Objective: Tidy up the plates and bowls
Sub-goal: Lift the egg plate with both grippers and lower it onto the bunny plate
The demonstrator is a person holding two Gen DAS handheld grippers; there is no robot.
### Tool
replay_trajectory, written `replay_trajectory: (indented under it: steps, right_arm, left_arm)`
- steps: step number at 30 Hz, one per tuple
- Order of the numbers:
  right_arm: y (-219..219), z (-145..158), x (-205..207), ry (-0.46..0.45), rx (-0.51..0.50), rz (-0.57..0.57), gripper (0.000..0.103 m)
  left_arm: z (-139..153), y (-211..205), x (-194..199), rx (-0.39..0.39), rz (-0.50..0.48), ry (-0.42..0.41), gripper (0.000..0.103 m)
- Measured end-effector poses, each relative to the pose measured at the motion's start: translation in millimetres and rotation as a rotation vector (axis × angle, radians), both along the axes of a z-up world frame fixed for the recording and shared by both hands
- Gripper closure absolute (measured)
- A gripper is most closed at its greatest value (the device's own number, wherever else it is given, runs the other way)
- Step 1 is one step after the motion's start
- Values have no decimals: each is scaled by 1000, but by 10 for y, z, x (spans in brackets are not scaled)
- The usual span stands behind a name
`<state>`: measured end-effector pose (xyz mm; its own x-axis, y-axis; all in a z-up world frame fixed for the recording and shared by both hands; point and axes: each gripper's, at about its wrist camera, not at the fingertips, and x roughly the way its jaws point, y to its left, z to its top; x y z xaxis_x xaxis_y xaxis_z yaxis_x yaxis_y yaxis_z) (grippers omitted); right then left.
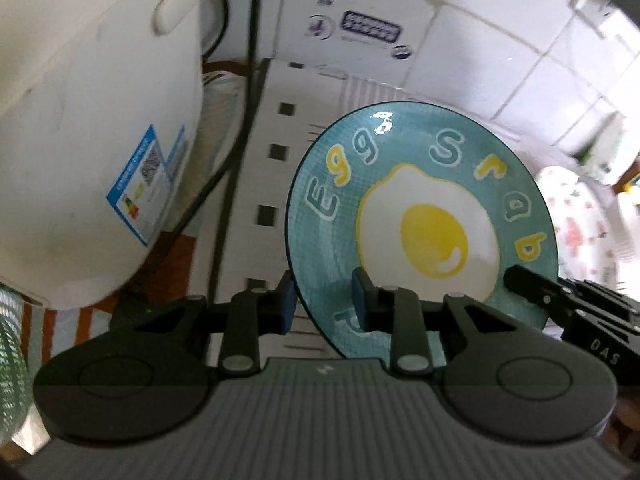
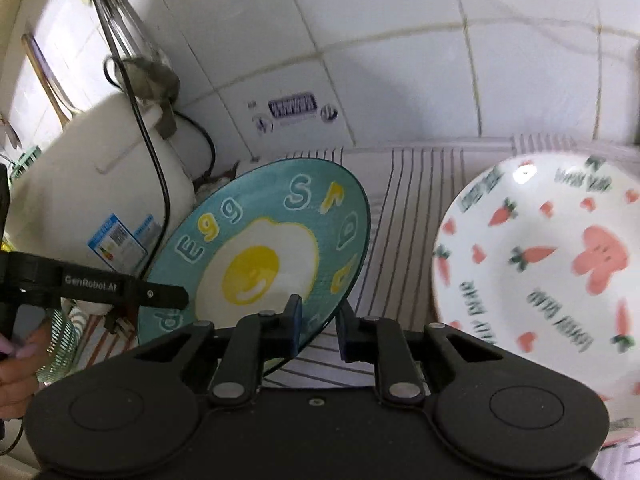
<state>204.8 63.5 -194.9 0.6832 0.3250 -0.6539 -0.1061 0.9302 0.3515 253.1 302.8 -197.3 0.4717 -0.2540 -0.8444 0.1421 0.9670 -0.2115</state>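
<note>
Both grippers straddle the rim of an upright teal egg plate (image 2: 256,248) — the left gripper (image 1: 323,305) and right gripper (image 2: 318,326), fingers parted around its edge. Beyond, a carrot-patterned bowl (image 2: 536,256) leans on striped cloth (image 2: 416,184) — white cooker (image 1: 88,128) to the left.

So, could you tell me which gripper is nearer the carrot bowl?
Right. The right gripper straddles the egg plate's rim beside the carrot bowl; the left gripper straddles the plate's far side.

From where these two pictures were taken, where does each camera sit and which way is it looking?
Left wrist: rides on the left gripper, looking forward at the egg plate and white cooker; the right gripper intrudes.
Right wrist: rides on the right gripper, facing the egg plate, carrot plate and tiled wall.
Both share the egg plate, with jaws around its rim.
</note>
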Motion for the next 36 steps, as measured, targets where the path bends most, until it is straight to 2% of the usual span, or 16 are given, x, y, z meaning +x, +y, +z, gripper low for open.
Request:
replay_trajectory:
  steps: [4, 9, 15, 25, 31, 36]
  right_arm:
    - [-120, 216, -151, -29, -5, -31, 81]
    - [-401, 438, -373, -62, -8, -98, 81]
    - [-766, 595, -609, -89, -21, -205, 81]
    - [-1250, 312, -832, -48, -16, -354, 81]
    - [-1416, 201, -840, 16, 12, -463, 81]
    - [-1455, 168, -795, 43, -1, -490, 81]
  left_arm:
    - [191, -153, -55, -24, -55, -23, 77]
    - [393, -524, -35, -22, -180, -39, 77]
    - [459, -1014, -25, -16, -306, -4, 76]
    - [129, -1638, 15, 21, -422, 72, 76]
    - [87, -1946, 139, 67, -483, 89, 76]
    - [70, -2065, 213, 99, -493, 120, 76]
